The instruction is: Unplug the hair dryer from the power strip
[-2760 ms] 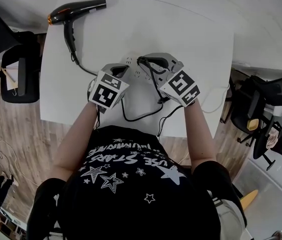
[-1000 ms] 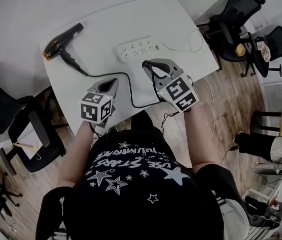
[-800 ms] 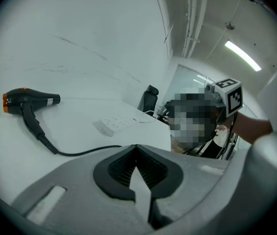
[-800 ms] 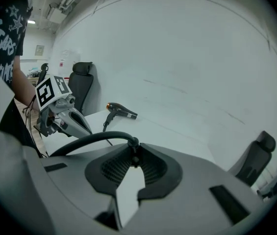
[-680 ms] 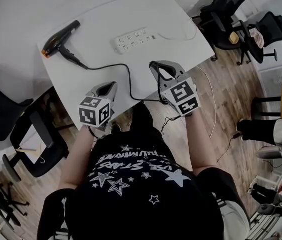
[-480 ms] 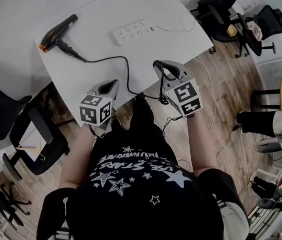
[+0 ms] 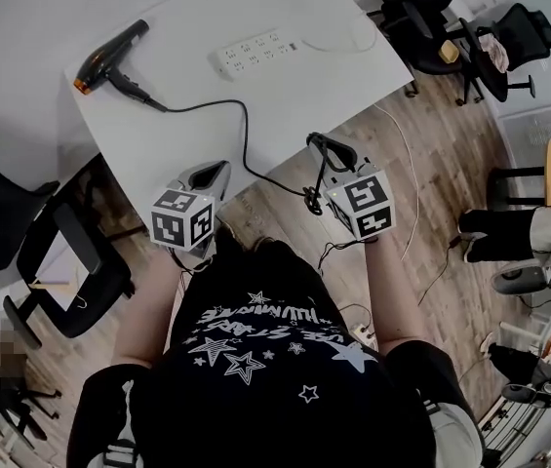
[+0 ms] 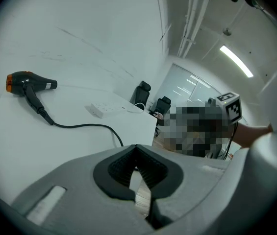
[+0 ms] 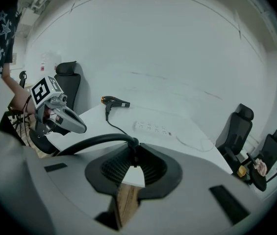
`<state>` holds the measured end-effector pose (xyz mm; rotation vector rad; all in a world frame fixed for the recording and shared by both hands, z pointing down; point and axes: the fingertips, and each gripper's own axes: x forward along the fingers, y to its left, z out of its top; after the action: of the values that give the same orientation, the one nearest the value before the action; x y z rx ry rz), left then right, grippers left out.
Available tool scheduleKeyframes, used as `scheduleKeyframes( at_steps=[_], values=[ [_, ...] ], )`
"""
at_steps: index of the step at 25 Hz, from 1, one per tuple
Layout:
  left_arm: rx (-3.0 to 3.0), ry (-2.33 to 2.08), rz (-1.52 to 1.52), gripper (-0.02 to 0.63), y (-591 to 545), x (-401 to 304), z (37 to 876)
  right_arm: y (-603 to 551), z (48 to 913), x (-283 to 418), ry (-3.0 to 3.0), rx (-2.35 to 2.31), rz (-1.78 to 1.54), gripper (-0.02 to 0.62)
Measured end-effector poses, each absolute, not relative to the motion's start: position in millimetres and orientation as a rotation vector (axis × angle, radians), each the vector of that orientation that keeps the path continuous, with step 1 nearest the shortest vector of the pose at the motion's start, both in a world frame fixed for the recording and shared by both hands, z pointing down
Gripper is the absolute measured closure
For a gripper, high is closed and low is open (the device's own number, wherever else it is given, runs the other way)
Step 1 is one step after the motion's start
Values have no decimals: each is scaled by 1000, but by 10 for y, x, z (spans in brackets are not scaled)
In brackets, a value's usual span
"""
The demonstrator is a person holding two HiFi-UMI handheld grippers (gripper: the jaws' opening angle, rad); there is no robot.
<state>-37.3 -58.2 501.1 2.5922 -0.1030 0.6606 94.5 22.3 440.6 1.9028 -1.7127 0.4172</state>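
The black hair dryer (image 7: pixel 109 50) lies at the far left of the white table (image 7: pixel 304 86), and the white power strip (image 7: pixel 251 53) lies at the far side with no plug in it. The dryer's black cord (image 7: pixel 244 139) runs over the near table edge to my right gripper (image 7: pixel 322 145), which is shut on the plug end (image 9: pixel 132 143), held off the table above the floor. My left gripper (image 7: pixel 212 170) hovers at the table's near edge, shut with nothing in it (image 8: pixel 136 150). The right gripper view shows dryer (image 9: pixel 113 101) and strip (image 9: pixel 151 127) far ahead.
Black office chairs (image 7: pixel 431 22) stand to the right of the table, and another chair (image 7: pixel 7 213) to the left. The strip's white lead (image 7: pixel 338 45) trails to the table's right corner. Thin cables (image 7: pixel 407 174) hang and lie over the wooden floor.
Both grippers have drawn back from the table toward the person. The right one has carried the plug past the near edge, dragging the cord after it. Dryer and strip stay put.
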Motion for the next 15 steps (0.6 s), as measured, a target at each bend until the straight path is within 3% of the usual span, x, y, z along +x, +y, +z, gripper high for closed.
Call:
scheduleKeyframes(
  at_steps=[15],
  values=[
    [2593,-226,621,598,238,-749,4843,1015,4534,500,-1785,1913,463,538]
  ],
)
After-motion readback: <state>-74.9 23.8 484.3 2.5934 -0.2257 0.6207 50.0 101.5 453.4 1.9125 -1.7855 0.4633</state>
